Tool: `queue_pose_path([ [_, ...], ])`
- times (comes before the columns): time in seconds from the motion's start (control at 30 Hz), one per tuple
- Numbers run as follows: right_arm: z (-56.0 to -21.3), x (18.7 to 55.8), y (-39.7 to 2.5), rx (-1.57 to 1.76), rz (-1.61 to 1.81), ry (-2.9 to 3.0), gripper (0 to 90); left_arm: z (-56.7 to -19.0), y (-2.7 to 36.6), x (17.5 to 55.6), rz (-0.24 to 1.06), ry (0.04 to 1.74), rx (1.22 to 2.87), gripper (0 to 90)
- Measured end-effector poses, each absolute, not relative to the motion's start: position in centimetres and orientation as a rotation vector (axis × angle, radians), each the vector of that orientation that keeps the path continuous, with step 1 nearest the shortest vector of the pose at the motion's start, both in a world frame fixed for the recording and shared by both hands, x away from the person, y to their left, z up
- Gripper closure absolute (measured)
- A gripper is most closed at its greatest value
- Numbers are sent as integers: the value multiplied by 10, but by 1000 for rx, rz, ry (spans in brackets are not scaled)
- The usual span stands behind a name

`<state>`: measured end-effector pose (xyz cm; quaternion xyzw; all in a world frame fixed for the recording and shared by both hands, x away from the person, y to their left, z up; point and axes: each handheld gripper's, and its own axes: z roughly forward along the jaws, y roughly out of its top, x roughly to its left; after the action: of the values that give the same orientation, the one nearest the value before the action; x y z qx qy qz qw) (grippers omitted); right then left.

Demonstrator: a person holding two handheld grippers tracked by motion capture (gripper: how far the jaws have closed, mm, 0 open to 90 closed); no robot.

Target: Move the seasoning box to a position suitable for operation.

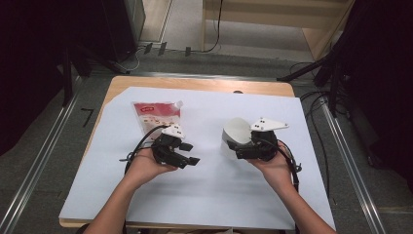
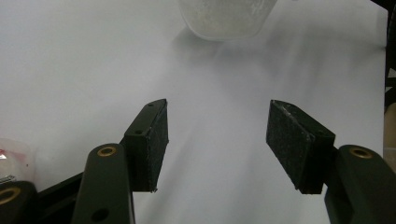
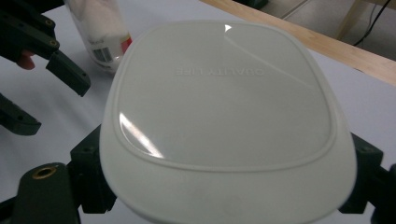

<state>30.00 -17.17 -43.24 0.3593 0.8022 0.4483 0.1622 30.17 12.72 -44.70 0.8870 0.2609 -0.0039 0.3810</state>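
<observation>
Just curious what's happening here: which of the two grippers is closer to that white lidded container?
The right. The right gripper sits against the white container, its jaws on either side of the lid in its own view. The left gripper hovers apart, open, jaws pointing toward it.

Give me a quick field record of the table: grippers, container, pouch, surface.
left gripper: open, jaws wide apart, nothing between them
right gripper: at the container, jaws on either side of it under the lid; grip cannot be confirmed
container: white, with a rounded-square lid on
pouch: red and white, spouted, lying flat beyond the left gripper
surface: white sheet over wooden table
</observation>
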Motion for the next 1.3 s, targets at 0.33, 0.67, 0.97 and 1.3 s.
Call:
queue_pose_path([
  [0.33,-444,291,-158,934,1320,2363,159,-445,132,300,3,674,2258,398],
  [0.67,-456,288,-137,890,1321,2404,160,-446,133,299,-2,683,2256,397],
  [0.97,-465,286,-128,846,1328,2414,159,-447,133,300,-5,684,2255,397],
  [1.3,-467,284,-130,845,1330,2418,155,-446,132,299,-24,669,2247,391],
])
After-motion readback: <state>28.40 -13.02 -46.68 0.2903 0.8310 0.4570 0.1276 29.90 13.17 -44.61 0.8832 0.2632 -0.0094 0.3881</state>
